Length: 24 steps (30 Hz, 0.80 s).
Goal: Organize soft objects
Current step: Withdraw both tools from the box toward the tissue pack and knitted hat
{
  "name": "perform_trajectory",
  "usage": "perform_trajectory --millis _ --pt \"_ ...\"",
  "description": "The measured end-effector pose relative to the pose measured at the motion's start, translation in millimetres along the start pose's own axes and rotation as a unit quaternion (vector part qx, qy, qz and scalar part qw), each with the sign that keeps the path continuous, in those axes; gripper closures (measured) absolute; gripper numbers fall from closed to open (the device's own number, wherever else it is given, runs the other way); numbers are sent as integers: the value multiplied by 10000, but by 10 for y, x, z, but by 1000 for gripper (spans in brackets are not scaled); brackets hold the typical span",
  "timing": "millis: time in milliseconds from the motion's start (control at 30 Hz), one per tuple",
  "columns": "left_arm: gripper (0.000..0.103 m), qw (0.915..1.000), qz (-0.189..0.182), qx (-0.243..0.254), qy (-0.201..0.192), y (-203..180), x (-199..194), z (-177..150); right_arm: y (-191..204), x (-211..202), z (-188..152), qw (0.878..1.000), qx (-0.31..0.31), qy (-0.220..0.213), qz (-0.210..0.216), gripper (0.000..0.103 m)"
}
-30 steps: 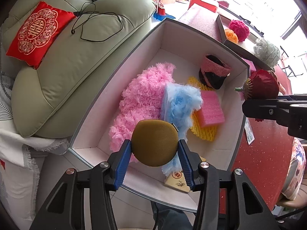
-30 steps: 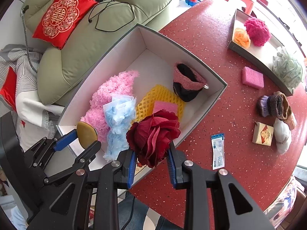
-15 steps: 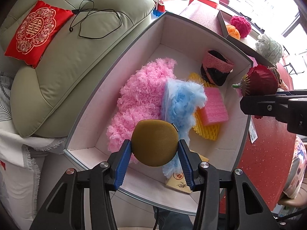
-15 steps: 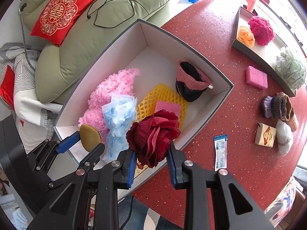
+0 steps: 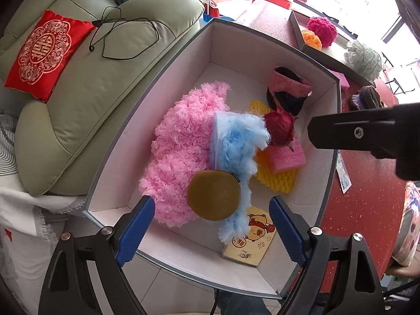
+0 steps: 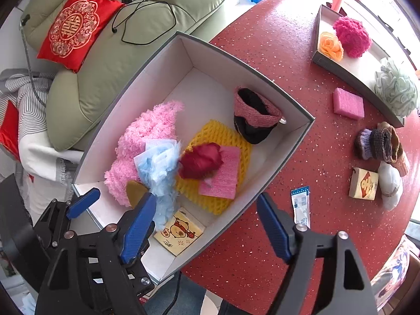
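Observation:
A grey box [image 5: 236, 50] with white walls [image 6: 210, 60] holds pink fluff [image 5: 181, 152], blue fluff [image 5: 233, 144], a yellow foam net [image 6: 218, 134], a pink sponge [image 6: 225, 176], a pink-and-black sock [image 6: 254, 115] and a card [image 6: 179, 231]. My left gripper [image 5: 211, 225] hangs over the box's near end with its jaws opening. An olive round pad [image 5: 214, 195] lies loose on the fluff below, touched by neither pad. My right gripper [image 6: 206, 225] is also opening above the near rim. A dark red rose [image 6: 200, 160] rests free on the sponge.
The red speckled table [image 6: 288, 52] carries a tray [image 6: 349, 71] with a pink pompom, an orange flower and a green bath puff. Near it lie a second pink sponge [image 6: 347, 103], knitted pieces [image 6: 378, 144], a small carton [image 6: 363, 183] and a sachet [image 6: 300, 204]. A green sofa [image 6: 105, 78] stands beside the box.
Both grippers have opened. The olive pad has dropped from the left gripper onto the fluff, and the red rose has fallen from the right gripper onto the pink sponge.

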<state>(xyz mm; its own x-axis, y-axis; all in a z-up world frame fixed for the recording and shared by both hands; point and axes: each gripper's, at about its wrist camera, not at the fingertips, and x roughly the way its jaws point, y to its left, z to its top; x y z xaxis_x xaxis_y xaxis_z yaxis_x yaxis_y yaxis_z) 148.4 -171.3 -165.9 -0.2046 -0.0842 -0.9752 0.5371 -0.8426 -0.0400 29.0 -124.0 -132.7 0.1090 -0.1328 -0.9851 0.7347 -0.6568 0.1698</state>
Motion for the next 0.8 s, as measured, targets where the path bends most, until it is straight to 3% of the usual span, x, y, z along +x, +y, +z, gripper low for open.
perform_trajectory --millis 67,133,200,467,800 --pt "0 9998 161 7 -80 -20 -33 7 -29 -12 0 10000 30 -25 30 0" --pt "0 9995 314 25 -2 -46 -21 25 -52 -43 -7 9999 0 -129 59 0" --pt "0 9996 260 32 88 -60 -7 30 -68 -84 -25 9996 -50 -263 -62 0" --pt "0 9989 189 371 193 -350 -128 17 -356 -170 -164 9987 384 -331 113 0" --pt "0 9902 139 1334 400 -1183 -154 10 -1264 -135 -716 9877 1535 -243 156 0"
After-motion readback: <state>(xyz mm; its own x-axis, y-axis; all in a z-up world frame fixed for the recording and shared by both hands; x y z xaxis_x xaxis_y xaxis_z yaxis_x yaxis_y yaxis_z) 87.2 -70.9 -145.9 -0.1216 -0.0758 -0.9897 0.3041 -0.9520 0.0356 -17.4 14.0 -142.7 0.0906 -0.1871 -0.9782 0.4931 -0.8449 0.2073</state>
